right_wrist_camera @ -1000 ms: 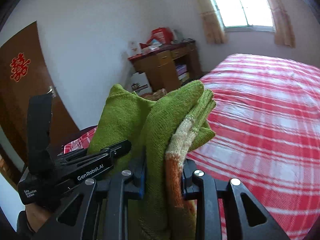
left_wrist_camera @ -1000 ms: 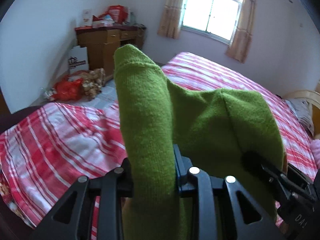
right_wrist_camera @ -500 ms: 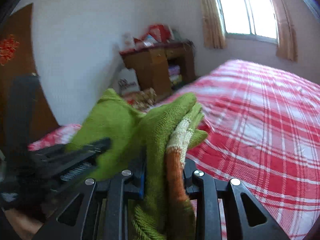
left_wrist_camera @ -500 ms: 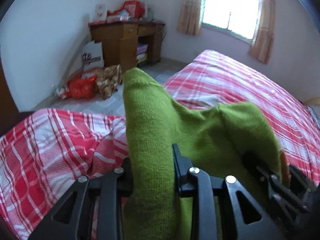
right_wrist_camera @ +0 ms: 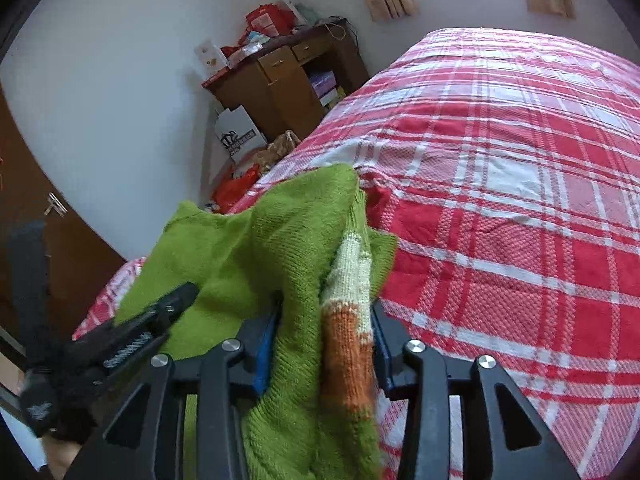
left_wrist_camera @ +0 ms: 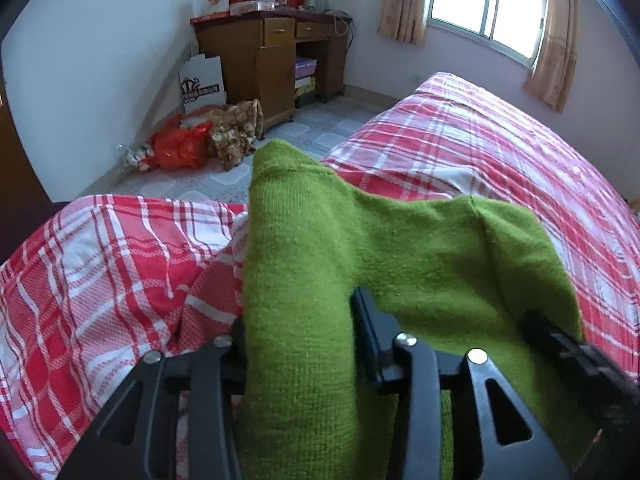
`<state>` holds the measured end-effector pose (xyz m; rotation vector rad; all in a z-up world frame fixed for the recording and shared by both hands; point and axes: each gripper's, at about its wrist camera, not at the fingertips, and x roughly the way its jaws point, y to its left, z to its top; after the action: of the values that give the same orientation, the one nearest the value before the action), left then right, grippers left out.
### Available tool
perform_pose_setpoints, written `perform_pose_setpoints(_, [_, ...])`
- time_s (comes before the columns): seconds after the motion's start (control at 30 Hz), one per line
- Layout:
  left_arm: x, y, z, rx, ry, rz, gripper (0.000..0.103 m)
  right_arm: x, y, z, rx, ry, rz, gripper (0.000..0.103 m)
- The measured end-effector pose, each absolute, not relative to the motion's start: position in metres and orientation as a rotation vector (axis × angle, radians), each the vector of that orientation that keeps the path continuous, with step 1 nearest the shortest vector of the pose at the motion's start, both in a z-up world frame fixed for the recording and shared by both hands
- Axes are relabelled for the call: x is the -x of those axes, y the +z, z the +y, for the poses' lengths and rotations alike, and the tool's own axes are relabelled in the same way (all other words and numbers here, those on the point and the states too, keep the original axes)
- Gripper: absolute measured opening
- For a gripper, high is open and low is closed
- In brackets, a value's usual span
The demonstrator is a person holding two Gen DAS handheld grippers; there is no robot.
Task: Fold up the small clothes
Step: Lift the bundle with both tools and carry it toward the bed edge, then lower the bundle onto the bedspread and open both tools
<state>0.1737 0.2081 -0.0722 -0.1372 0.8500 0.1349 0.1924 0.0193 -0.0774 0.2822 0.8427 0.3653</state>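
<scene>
Far left, against the white wall, a brown door (right_wrist_camera: pixel 48 264) stands at the room's edge. On the floor beside it lie a red plastic bag (left_wrist_camera: pixel 180 146) and a crumpled patterned bundle (left_wrist_camera: pixel 236 128), with a white printed carton (left_wrist_camera: pixel 200 84) leaning behind them. Next comes a wooden desk (left_wrist_camera: pixel 264 56), its top crowded with red packets and boxes, books on its inner shelf. Further right a curtained window (left_wrist_camera: pixel 488 4) lights the room. The bed (right_wrist_camera: pixel 520 208), under a red and white checked cover, fills the right side; nothing lies on its open surface.

The green knitted garment (left_wrist_camera: pixel 304 264) is held up above the near corner of the bed, strung between the two tools and blocking much of the view ahead. The left gripper (left_wrist_camera: pixel 300 344) has a thick bunched fold standing between its fingers; its jaws are opening and the right-hand pad stands clear of the cloth. The right gripper (right_wrist_camera: pixel 324 336) has green knit plus a cream and orange striped cuff between its fingers; these jaws are opening too, the cloth filling the gap. The fabric sags loosely between the two.
</scene>
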Motion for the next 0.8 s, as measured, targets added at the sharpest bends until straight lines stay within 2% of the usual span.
perform_pose_setpoints(0.2, [-0.182,-0.074,0.209,0.116,0.163,0.863,0.051,-0.124,-0.038,-0.019,-0.304,0.278,0.670,0.044])
perform_pose_setpoints(0.33, [-0.182,-0.074,0.203,0.057,0.216,0.857,0.058,-0.077,-0.031,-0.022,-0.235,0.325,0.660,0.044])
perform_pose_setpoints(0.47, [-0.178,-0.073,0.201,0.037,0.219,0.846,0.058,-0.052,-0.038,-0.006,-0.158,0.350,0.661,0.044])
perform_pose_setpoints(0.53, [-0.173,-0.069,0.208,0.073,0.176,0.854,0.058,-0.051,-0.045,0.003,-0.127,0.357,0.684,0.034])
perform_pose_setpoints(0.57, [-0.171,-0.066,0.211,0.085,0.156,0.862,0.058,-0.054,-0.050,0.010,-0.113,0.367,0.712,0.021])
perform_pose_setpoints(0.67, [-0.151,-0.052,0.217,0.065,0.133,0.858,0.063,-0.067,-0.072,0.017,-0.125,0.342,0.814,0.020])
perform_pose_setpoints(0.77, [-0.121,-0.042,0.214,0.014,0.126,0.825,0.064,-0.071,-0.084,0.007,-0.234,0.358,0.837,0.020])
perform_pose_setpoints(0.8, [-0.108,-0.041,0.210,-0.014,0.129,0.819,0.067,-0.072,-0.084,0.006,-0.247,0.364,0.845,0.020])
